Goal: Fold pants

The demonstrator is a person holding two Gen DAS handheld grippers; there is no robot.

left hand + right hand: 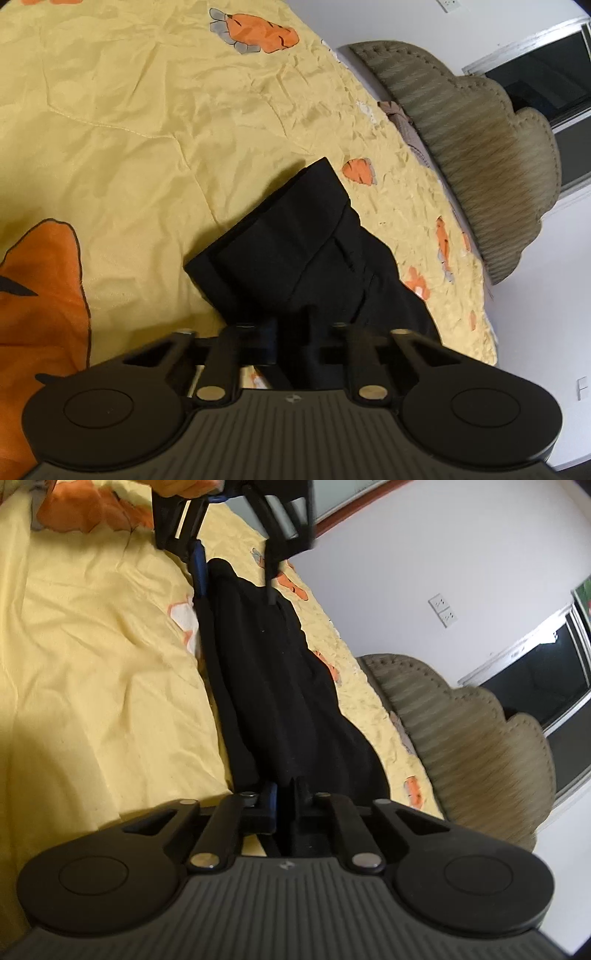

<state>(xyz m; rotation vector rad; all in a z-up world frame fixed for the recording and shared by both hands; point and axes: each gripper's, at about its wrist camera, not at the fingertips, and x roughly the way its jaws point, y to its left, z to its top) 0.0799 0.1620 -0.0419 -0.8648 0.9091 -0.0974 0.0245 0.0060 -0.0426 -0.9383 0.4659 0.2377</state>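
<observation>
The black pants (pixel 291 243) lie on a yellow bedspread (pixel 129 129) with orange prints. In the left wrist view my left gripper (pixel 293 332) is shut on the near edge of the pants, and the folded far end lies flat on the bed. In the right wrist view the pants (pixel 273 686) stretch as a long strip from my right gripper (pixel 286 794), which is shut on their near end, up to the left gripper (pixel 236 590), which pinches the far end. A hand (pixel 184 487) holds that left gripper.
A tan tufted headboard (pixel 480 155) stands along the bed's right side, also in the right wrist view (pixel 461 731). A white wall with sockets (pixel 443 609) and a dark window (pixel 535 675) lie beyond. The bedspread (pixel 92 664) stretches to the left.
</observation>
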